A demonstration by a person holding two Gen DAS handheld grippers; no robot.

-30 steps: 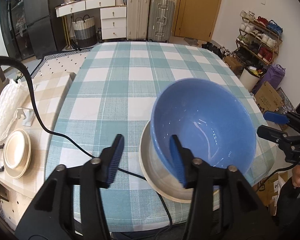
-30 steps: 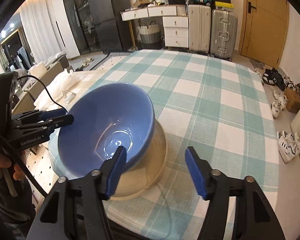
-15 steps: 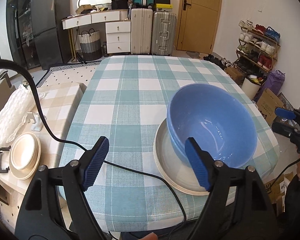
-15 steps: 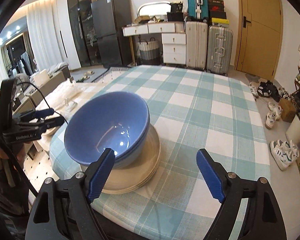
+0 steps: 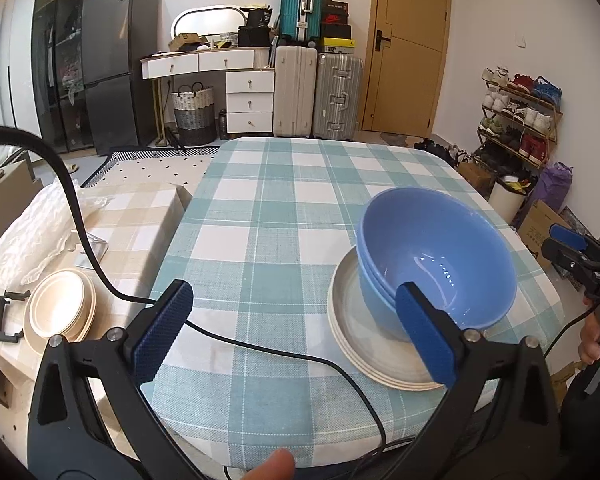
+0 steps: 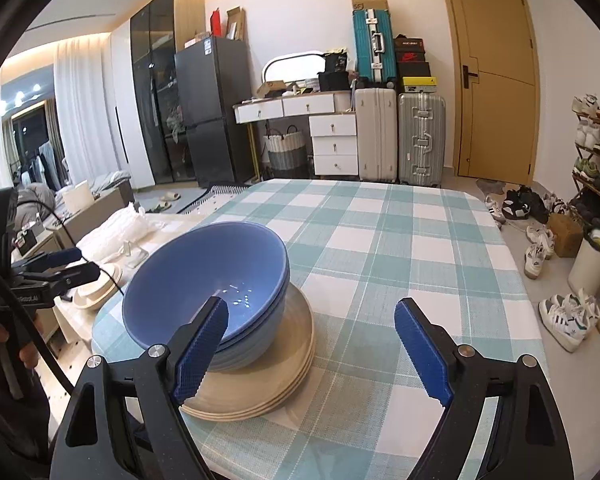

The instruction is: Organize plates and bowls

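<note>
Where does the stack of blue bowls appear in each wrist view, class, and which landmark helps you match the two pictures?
Left wrist view: the blue bowls sit right of centre, on the cream plates, behind the right blue pad.
Right wrist view: the blue bowls sit left of centre, behind the left blue pad.
Shared landmark: the teal suitcase against the back wall.

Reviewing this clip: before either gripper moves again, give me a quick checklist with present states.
1. Left gripper empty, jaws just opened wide: ok.
2. Right gripper empty, jaws open after widening: ok.
3. Blue bowls nested and resting on the plate stack: ok.
4. Bowls centred on the plates: not ok, they sit toward one side.
5. Plate stack fully on the table: ok, though near its front edge.
6. Cable clear of the dishes: cannot tell, it runs across the cloth close to the plates.
</note>
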